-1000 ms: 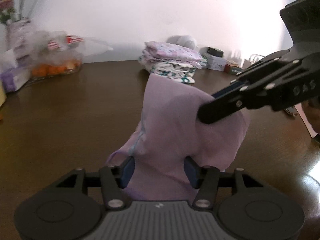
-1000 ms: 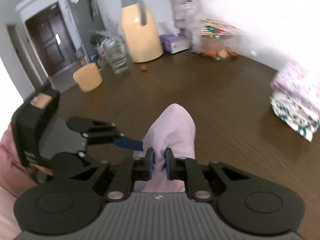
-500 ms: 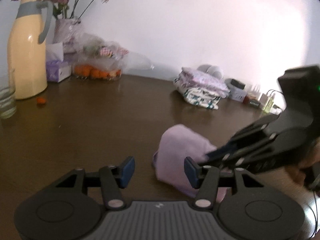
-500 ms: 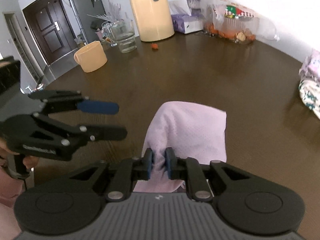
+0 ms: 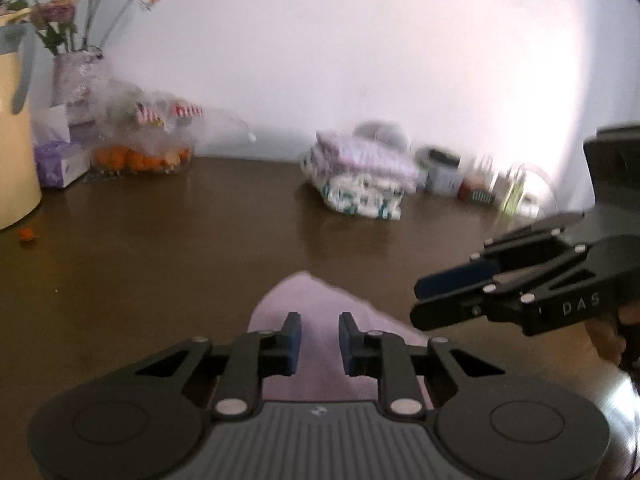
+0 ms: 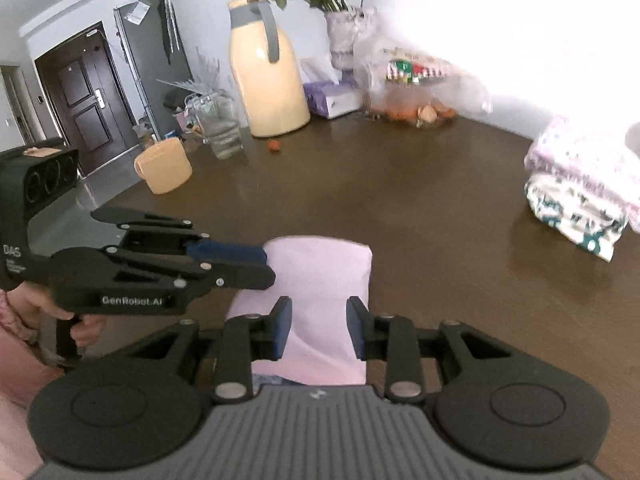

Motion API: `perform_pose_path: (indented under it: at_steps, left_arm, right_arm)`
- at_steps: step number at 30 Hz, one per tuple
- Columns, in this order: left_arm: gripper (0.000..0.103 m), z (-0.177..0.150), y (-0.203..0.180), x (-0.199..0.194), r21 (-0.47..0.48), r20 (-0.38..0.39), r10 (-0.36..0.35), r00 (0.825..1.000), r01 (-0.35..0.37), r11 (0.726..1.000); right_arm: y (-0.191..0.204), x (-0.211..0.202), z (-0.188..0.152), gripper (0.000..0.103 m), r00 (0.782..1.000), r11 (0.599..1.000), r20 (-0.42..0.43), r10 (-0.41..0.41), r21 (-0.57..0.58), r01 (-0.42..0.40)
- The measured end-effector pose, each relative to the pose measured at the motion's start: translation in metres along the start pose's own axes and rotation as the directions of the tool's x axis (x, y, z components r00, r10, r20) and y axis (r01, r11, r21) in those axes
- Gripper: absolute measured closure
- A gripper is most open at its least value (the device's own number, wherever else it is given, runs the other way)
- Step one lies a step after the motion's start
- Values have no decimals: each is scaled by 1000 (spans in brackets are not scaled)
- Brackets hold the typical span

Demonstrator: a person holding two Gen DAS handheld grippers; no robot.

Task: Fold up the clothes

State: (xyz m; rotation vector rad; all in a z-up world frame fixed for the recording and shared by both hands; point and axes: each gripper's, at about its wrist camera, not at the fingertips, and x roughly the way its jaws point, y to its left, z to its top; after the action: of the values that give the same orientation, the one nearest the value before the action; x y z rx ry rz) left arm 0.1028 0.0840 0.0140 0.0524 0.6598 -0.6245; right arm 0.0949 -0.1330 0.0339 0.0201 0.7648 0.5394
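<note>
While both hand-held grippers [image 5: 319,334] [image 6: 319,326] gape empty over the lilac cloth [image 6: 320,280], bare table [image 6: 420,208] surrounds it.

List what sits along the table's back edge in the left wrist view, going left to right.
Cream jug → purple tissue box → bag of oranges → stack of folded clothes → small jars and bottles.
</note>
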Motion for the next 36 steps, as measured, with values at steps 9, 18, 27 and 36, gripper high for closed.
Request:
perform_pose_path:
  at_steps: [9, 18, 27, 36]
  left_arm:
    - [83, -12, 2, 18, 16, -78, 25, 997, -24, 1000]
    - [85, 17, -9, 15, 114, -24, 9, 1000, -6, 993]
    - [86, 7, -4, 43, 100, -99, 8, 995, 2, 995]
    - [85, 11, -13, 39, 137, -87, 37, 996, -25, 990]
  right_arm:
    - [2, 37, -32, 73, 998, 999, -55, 0, -48, -2]
    - [24, 12, -25, 72, 999, 996, 45, 17, -93, -13]
    - [35, 36, -38, 73, 999, 992, -14, -48, -116, 46]
    - [41, 34, -44, 73, 997, 989, 1, -80, -126, 79]
